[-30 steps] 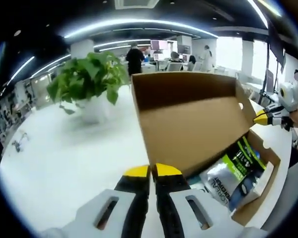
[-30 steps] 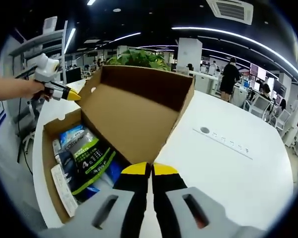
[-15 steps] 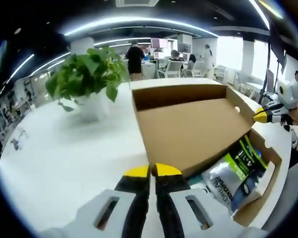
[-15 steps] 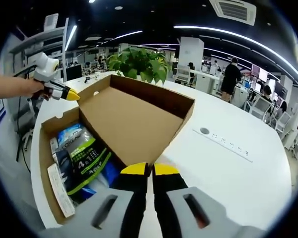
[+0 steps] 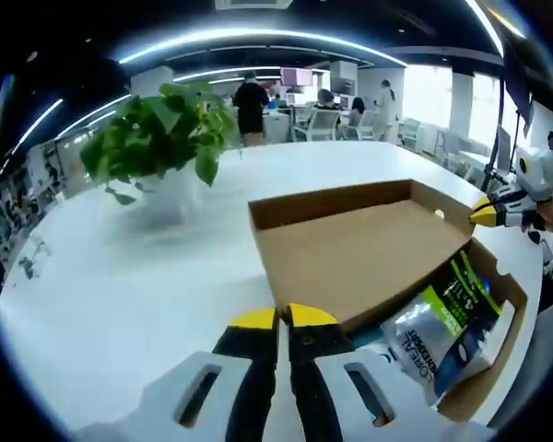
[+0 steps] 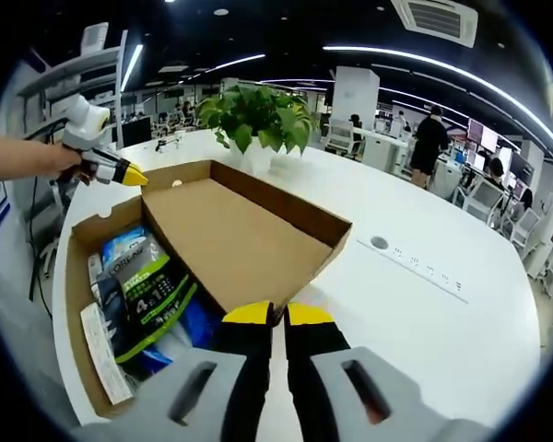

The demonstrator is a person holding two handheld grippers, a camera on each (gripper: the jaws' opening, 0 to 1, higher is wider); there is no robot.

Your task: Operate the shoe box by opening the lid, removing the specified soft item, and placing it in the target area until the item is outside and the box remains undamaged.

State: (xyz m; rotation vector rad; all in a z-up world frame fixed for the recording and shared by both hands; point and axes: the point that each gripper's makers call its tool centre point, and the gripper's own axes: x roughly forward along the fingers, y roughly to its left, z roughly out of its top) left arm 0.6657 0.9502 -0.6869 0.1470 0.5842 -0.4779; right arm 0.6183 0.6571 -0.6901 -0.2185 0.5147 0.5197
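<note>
A brown cardboard shoe box [image 6: 74, 318] stands open on a white table. Its lid [image 6: 230, 239] is folded back and lies low, nearly flat, away from the box. Inside lies a soft green, black and white pouch [image 6: 152, 290] over blue packaging. The same pouch [image 5: 447, 318] sits in the box [image 5: 487, 364] at the lower right of the left gripper view, beside the lid [image 5: 359, 262]. My left gripper [image 5: 279, 318] is shut, tips at the lid's near hinge corner. My right gripper [image 6: 268, 314] is shut at the opposite hinge corner. Each shows in the other view: right gripper [image 5: 484, 215], left gripper [image 6: 129, 175].
A leafy plant in a white pot [image 5: 161, 138] stands on the table beyond the lid, and the plant [image 6: 253, 115] is behind the box. A flush socket strip [image 6: 415, 260] is set into the tabletop at the right. People and desks are far behind.
The lid has swung down from nearly upright to lying low behind the box. Both grippers stayed shut at the hinge corners.
</note>
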